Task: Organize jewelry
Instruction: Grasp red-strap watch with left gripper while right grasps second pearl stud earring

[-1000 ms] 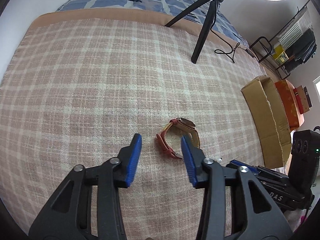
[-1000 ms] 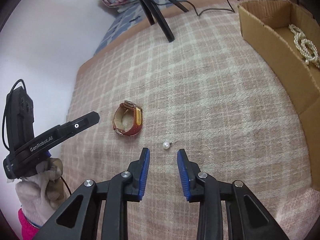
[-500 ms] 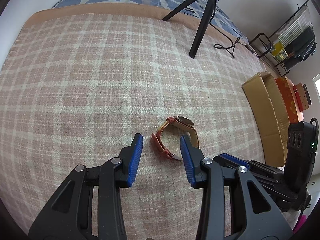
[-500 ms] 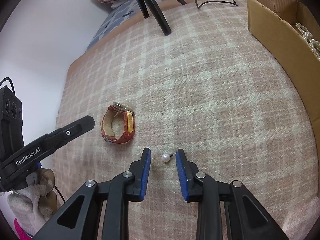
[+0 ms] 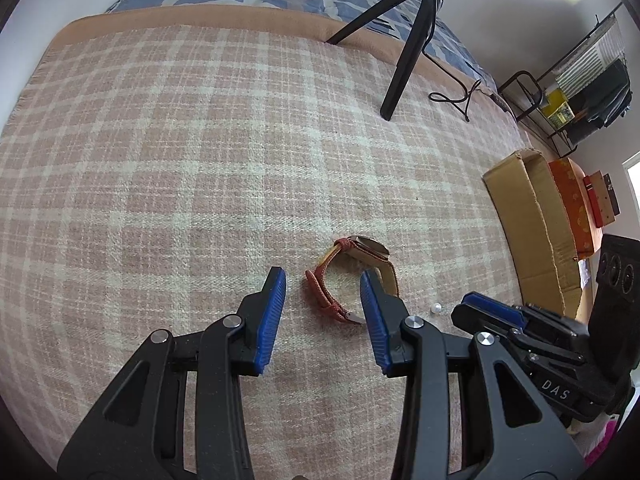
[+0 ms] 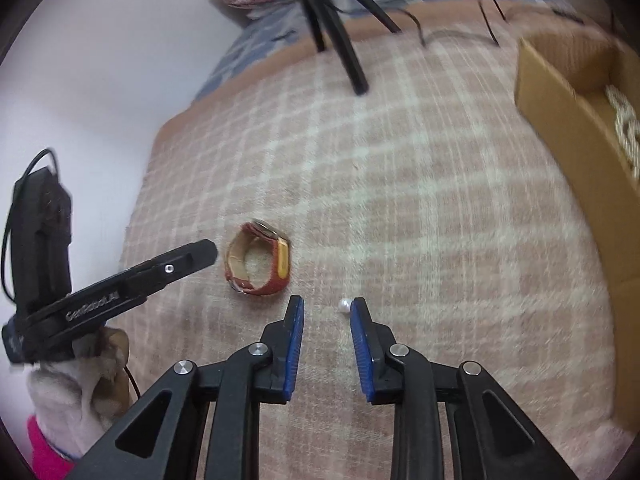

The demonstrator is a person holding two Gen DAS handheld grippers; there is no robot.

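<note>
A red-strapped watch (image 5: 352, 276) lies looped on the pink plaid blanket, partly between my left gripper's (image 5: 323, 282) open blue fingertips; it also shows in the right wrist view (image 6: 258, 264). A small pearl stud earring (image 6: 344, 305) lies on the blanket just inside the tip of my right gripper (image 6: 326, 307), which is open; it also shows in the left wrist view (image 5: 436, 308). An open cardboard box (image 6: 576, 108) at the right holds a pearl necklace (image 6: 626, 124).
A black tripod (image 5: 404, 60) with a cable stands at the far side of the blanket. The box also shows at the right in the left wrist view (image 5: 536, 224), with an orange box (image 5: 576, 204) beyond it. A metal rack (image 5: 580, 92) stands far right.
My left gripper has come forward so the watch strap is now between its fingertips. My right gripper has closed in on the pearl earring, which now sits at its fingertips. Both stay open.
</note>
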